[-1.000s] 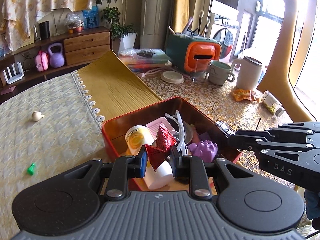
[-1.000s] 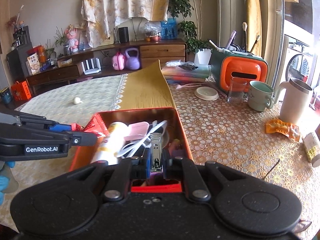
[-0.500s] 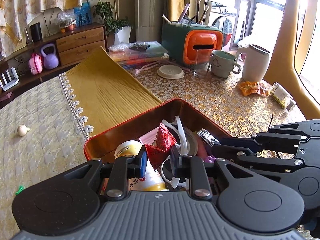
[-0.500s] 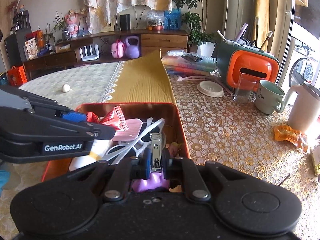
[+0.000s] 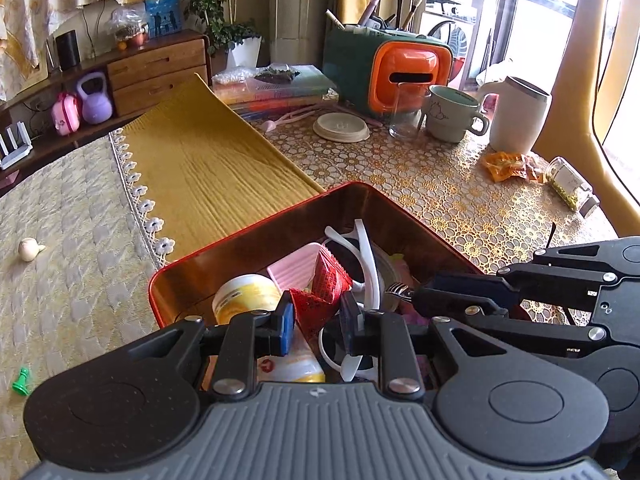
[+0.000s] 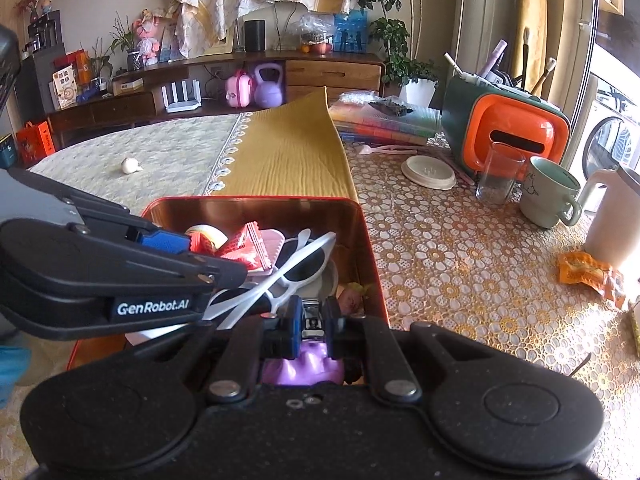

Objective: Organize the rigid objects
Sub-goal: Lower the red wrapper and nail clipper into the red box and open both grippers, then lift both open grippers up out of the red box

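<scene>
The table [image 5: 452, 200] wears a gold lace-patterned cover, a mustard runner [image 5: 208, 168] and a pale quilted cloth [image 5: 72, 240]. A red tin [image 5: 192, 276] (crowded with things) sits just ahead of the fingers. Farther beyond them stand an orange-fronted organizer [image 5: 400, 68], a glass [image 5: 406, 114], a mug [image 5: 450, 114], a white tumbler [image 5: 518, 120] and a round lid [image 5: 341, 127]. Off to the fingers' left lie a garlic bulb [image 5: 30, 249] and a green pawn [image 5: 21, 381].

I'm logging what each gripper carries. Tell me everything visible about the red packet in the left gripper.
The red packet is a small crinkled foil-like sachet with crimped edges, glossy and creased. The left gripper is shut on its lower part, so it stands tilted above the tin. The packet's far end lies in front of a pink item; contact there is unclear.
</scene>
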Action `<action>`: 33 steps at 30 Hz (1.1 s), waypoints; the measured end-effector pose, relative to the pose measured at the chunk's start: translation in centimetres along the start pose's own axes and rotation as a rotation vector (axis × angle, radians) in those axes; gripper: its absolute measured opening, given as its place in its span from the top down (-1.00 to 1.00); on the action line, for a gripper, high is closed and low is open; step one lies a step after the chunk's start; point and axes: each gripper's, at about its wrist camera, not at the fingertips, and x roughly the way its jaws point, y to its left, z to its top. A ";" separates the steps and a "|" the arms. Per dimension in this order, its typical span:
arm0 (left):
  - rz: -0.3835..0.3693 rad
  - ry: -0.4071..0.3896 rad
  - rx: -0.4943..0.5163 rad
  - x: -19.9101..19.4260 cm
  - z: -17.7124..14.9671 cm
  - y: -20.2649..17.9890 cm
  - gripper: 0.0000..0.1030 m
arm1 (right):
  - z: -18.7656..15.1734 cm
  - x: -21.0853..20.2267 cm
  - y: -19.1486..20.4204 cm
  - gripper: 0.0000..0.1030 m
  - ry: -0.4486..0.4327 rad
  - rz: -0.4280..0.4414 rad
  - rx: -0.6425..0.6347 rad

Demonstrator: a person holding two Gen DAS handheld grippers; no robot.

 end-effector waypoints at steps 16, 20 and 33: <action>-0.020 0.048 -0.007 -0.4 -0.8 0.0 0.52 | -0.3 -1.6 -0.3 0.47 -0.013 0.007 0.035; -0.028 0.045 -0.014 -1.0 -1.1 0.1 0.52 | -0.3 -2.2 -0.4 0.42 -0.019 0.007 0.041; -0.059 -0.010 -0.038 -5.1 -1.9 0.9 0.50 | -0.4 -4.9 0.0 0.24 -0.037 0.027 0.064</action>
